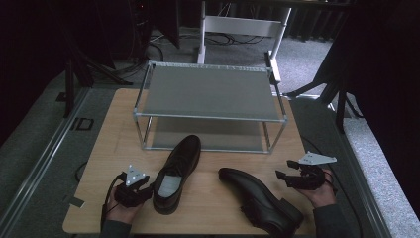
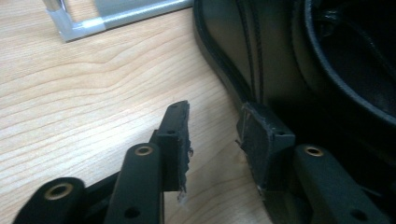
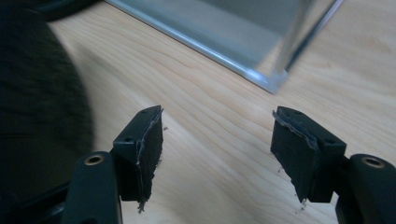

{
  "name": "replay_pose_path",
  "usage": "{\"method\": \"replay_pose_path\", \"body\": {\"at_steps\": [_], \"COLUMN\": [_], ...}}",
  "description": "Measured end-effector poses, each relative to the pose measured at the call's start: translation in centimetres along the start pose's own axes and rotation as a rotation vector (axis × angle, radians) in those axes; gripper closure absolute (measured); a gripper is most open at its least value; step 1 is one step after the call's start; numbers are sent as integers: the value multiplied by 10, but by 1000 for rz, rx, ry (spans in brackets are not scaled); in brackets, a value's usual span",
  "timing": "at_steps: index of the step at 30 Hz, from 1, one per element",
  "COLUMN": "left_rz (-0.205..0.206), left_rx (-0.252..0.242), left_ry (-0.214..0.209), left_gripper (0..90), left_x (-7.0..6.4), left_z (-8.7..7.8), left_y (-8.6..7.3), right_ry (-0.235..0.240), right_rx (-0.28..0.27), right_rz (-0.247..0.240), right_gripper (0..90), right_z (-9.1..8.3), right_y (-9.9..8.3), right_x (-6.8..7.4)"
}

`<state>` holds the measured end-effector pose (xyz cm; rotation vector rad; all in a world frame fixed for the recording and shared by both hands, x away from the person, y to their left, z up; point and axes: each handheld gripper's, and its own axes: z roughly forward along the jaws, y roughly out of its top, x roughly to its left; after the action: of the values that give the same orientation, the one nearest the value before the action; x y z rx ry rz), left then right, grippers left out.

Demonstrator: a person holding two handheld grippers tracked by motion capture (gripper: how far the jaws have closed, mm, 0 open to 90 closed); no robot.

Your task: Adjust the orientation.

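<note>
While both shelves of the two-tier rack (image 1: 210, 91) are sitting bare at the far half of the wooden table (image 1: 94, 163), two black leather shoes are lying on the tabletop in front of it. The rack is a frame of thin silvery metal bars carrying flat grey panels, and its near corner post is showing in the left gripper view against the pale, wavy wood grain. The left shoe (image 1: 177, 172) is standing upright on its sole, its long axis running from near to far with the rounded toe pointing toward the rack and leaning a little right; its opening is facing up, showing a pale insole. The right shoe (image 1: 260, 199) is lying at an angle, toe pointing up-left toward the table's middle and its blocky heel toward the near right corner. Both look smooth and dully glossy, with stitched seams visible up close. The left gripper (image 1: 143, 184) is resting just beside the heel end of the left shoe, its jaws parted with only bare wood between them, the right-hand jaw in its own view sitting right against the shoe's side; I cannot tell whether it is touching. The right gripper (image 1: 285, 174) is hanging near the right shoe, apart from it, its jaws spread wide over empty tabletop, worn pads fraying at the edges.
</note>
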<state>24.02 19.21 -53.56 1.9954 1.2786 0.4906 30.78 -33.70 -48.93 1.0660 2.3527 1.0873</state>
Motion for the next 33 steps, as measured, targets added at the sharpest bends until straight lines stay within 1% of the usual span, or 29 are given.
{"method": "replay_pose_path", "body": {"at_steps": [3, 5, 9, 14, 18, 20, 22, 25, 26, 27, 29, 30, 33], "left_rz": [1, 9, 26, 44, 55, 63, 70, 82, 92, 99, 105, 106, 103], "left_rx": [3, 3, 9, 9, 10, 11, 11, 11, 14, 16, 20, 20, 20], "left_ry": [-29, -58, -94, -138, -167, -182, -194, -213, -217, -219, -219, -220, -224], "left_gripper": [655, 663, 669, 684, 691, 692, 695, 694, 693, 687, 676, 671, 668], "left_x": [0, -1, -9, -18, -23, -27, -31, -35, -35, -36, -35, -35, -34], "left_z": [-1, -1, 0, 3, 5, 6, 7, 9, 10, 10, 10, 10, 11], "left_y": [0, -1, -1, -1, 0, 0, 0, 1, 2, 2, 4, 4, 3], "right_ry": [12, 25, 52, 84, 104, 114, 133, 149, 155, 156, 141, 140, 118], "right_rx": [-8, -17, -27, -12, 2, -7, -14, -6, -1, 5, 27, 30, 24], "right_rz": [-32, -47, -83, -112, -120, -109, -106, -132, -138, -145, -155, -144, -152], "right_gripper": [327, 327, 327, 327, 327, 331, 326, 318, 318, 318, 305, 306, 308], "right_z": [-7, -11, -15, -15, -12, -13, -14, -16, -16, -15, -13, -13, -14], "right_y": [6, 11, 18, 20, 18, 17, 17, 17, 17, 16, 16, 16, 16], "right_x": [12, 19, 32, 44, 49, 49, 51, 57, 59, 60, 62, 61, 59]}}
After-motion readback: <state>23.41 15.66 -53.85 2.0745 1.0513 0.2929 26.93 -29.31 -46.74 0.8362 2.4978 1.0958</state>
